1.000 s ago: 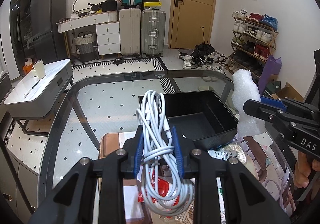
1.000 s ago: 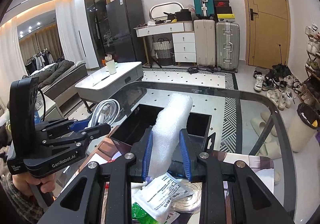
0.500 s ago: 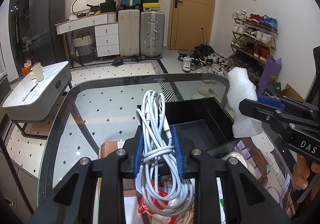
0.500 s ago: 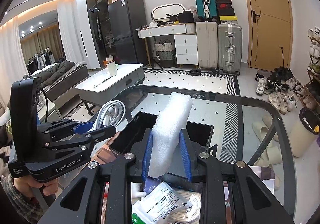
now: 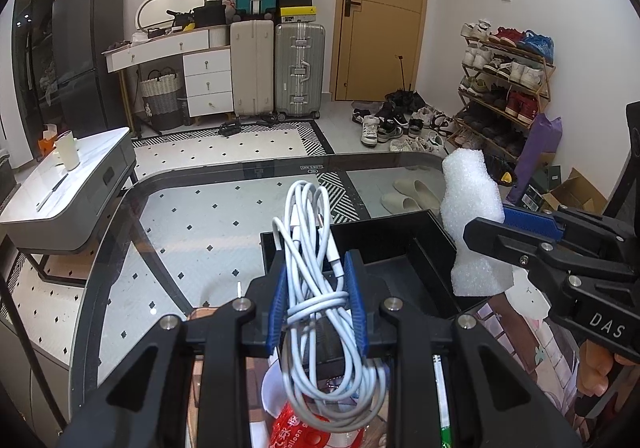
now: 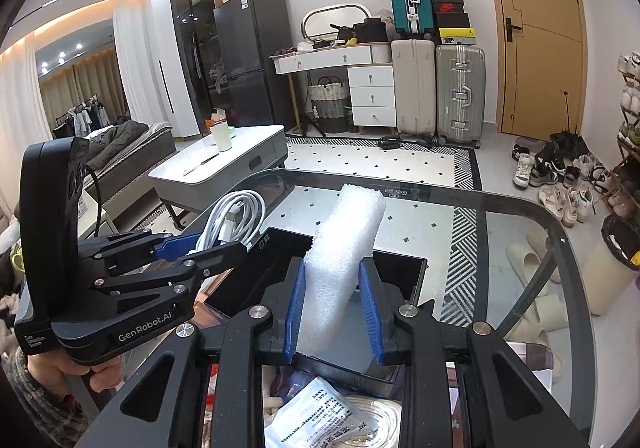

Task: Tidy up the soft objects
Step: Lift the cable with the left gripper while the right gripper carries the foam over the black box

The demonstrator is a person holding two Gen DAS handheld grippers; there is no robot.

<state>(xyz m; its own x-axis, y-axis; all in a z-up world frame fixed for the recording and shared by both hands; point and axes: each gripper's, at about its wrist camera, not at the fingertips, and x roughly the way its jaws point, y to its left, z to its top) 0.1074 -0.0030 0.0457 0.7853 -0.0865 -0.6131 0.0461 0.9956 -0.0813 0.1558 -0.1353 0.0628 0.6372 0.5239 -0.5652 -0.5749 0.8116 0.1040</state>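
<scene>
My left gripper (image 5: pixel 318 302) is shut on a coiled white cable (image 5: pixel 320 288) and holds it above the near left corner of an open black box (image 5: pixel 404 280). The cable (image 6: pixel 236 219) and left gripper (image 6: pixel 224 248) also show in the right wrist view. My right gripper (image 6: pixel 332 308) is shut on a white foam piece (image 6: pixel 340 264) and holds it upright over the box (image 6: pixel 280 272). In the left wrist view the foam (image 5: pixel 474 224) hangs at the box's right wall, held by the right gripper (image 5: pixel 492 232).
The box sits on a glass table (image 5: pixel 200 215). Below the grippers lie a red packet (image 5: pixel 304 428), a white printed pouch (image 6: pixel 316 408) and a pale cord coil (image 6: pixel 380 424). A patterned mat (image 5: pixel 532 336) covers the right side.
Both grippers have moved forward toward the box with their loads. The foam now stands over the box's right wall, and the cable is closer to the box's near left corner.
</scene>
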